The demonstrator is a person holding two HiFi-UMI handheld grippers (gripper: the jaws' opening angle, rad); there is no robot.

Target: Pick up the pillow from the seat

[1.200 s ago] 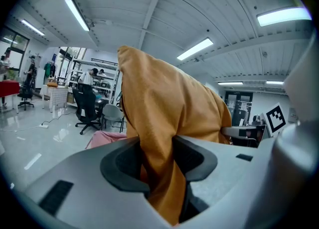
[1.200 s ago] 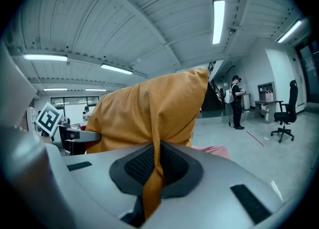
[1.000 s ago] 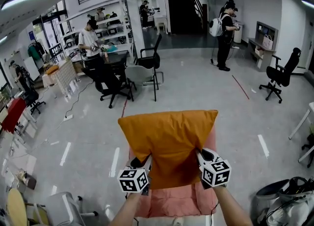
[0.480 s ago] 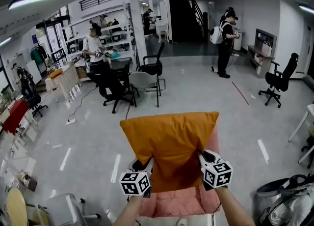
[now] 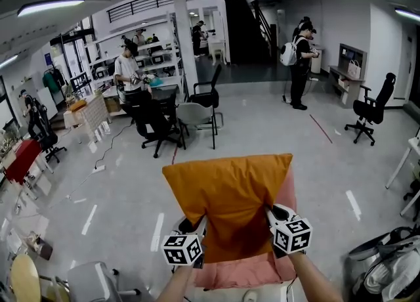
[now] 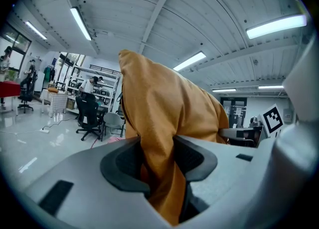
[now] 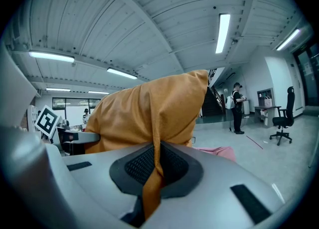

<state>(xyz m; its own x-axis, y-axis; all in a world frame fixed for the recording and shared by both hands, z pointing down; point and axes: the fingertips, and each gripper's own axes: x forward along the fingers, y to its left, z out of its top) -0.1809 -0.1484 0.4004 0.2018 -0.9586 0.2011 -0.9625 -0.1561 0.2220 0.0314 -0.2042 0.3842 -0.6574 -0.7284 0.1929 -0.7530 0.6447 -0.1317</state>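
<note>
Left tongs point(image 5: 193, 224) and right tongs point(image 5: 270, 213): both clenched on the orange pillow point(image 5: 226, 192), which you hold upright over the pink seat point(image 5: 244, 272).
Item held: one pillow, caught at its two lower corners, its body rising above the tongs. It looks raised off the seat, though you cannot tell whether its lower edge brushes the cushion. Left grip: a thick bunched fold, so those jaws stand part-way apart around it. Right grip: a thin pleat of cloth, so those jaws sit nearly together. Reason for the hold, as a judgement: a grip at each corner keeps the soft pillow spread and level so it does not sag or swing to one side. Markings: square black-and-white marker patterns on the cube point(image 5: 182, 249) of each tongs. No brand, label or readable writing shows on pillow or seat.
</note>
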